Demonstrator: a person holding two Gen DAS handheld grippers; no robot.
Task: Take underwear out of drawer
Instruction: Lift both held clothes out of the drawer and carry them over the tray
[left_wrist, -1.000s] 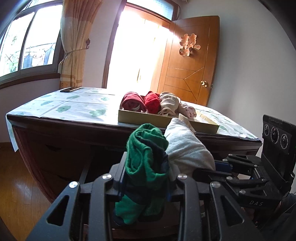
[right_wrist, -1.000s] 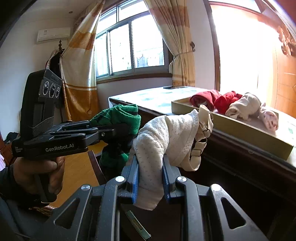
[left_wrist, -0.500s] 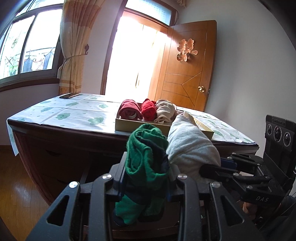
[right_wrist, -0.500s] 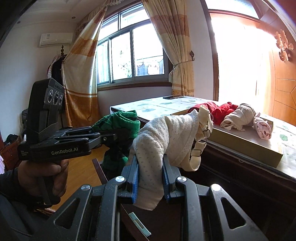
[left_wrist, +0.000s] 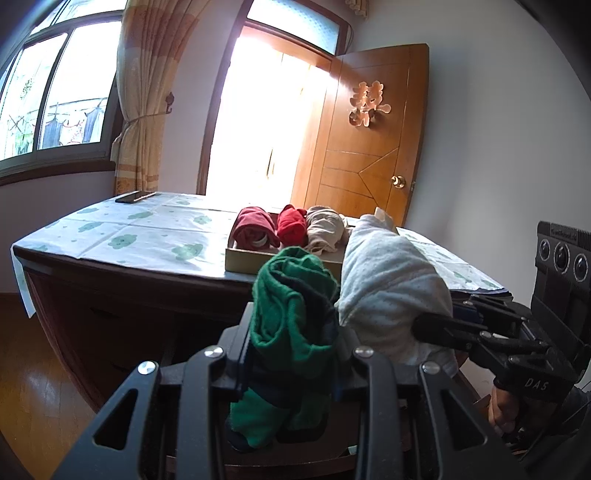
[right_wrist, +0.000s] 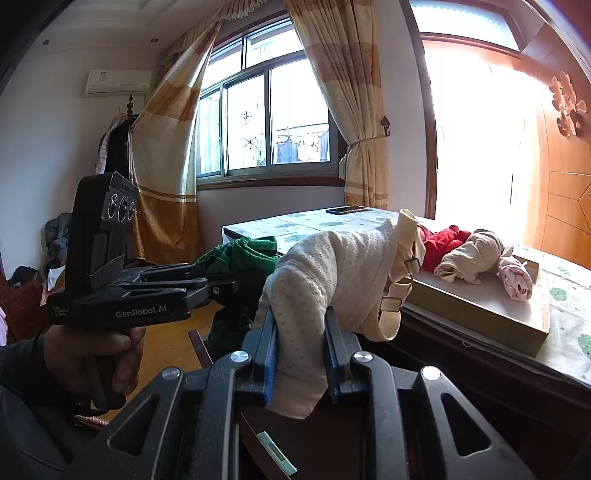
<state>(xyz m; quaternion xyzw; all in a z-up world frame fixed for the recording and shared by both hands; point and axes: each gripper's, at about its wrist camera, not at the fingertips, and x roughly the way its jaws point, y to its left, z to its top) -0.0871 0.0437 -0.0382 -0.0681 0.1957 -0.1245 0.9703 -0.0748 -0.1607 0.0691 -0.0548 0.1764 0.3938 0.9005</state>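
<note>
My left gripper (left_wrist: 291, 332) is shut on a rolled green underwear (left_wrist: 291, 295) and holds it in the air in front of the table. My right gripper (right_wrist: 301, 325) is shut on a rolled white dotted underwear (right_wrist: 328, 266) with cream straps, right beside the green one (right_wrist: 240, 254). The white roll also shows in the left wrist view (left_wrist: 391, 280). A shallow tan tray (left_wrist: 243, 258) on the table holds dark red (left_wrist: 255, 229), red (left_wrist: 293, 227) and beige (left_wrist: 325, 232) rolls; a pink roll (right_wrist: 517, 277) lies at its far end.
The wooden table (left_wrist: 110, 295) has a white cloth with green prints (left_wrist: 147, 229). A dark phone (left_wrist: 135, 196) lies at its far corner. Behind are a curtained window (right_wrist: 269, 122), a bright doorway and a wooden door (left_wrist: 369, 147). Wood floor (left_wrist: 33, 387) lies at left.
Both grippers have risen with their rolls still held, so the tabletop and tray now sit lower in view and more of the tray's inside shows.
</note>
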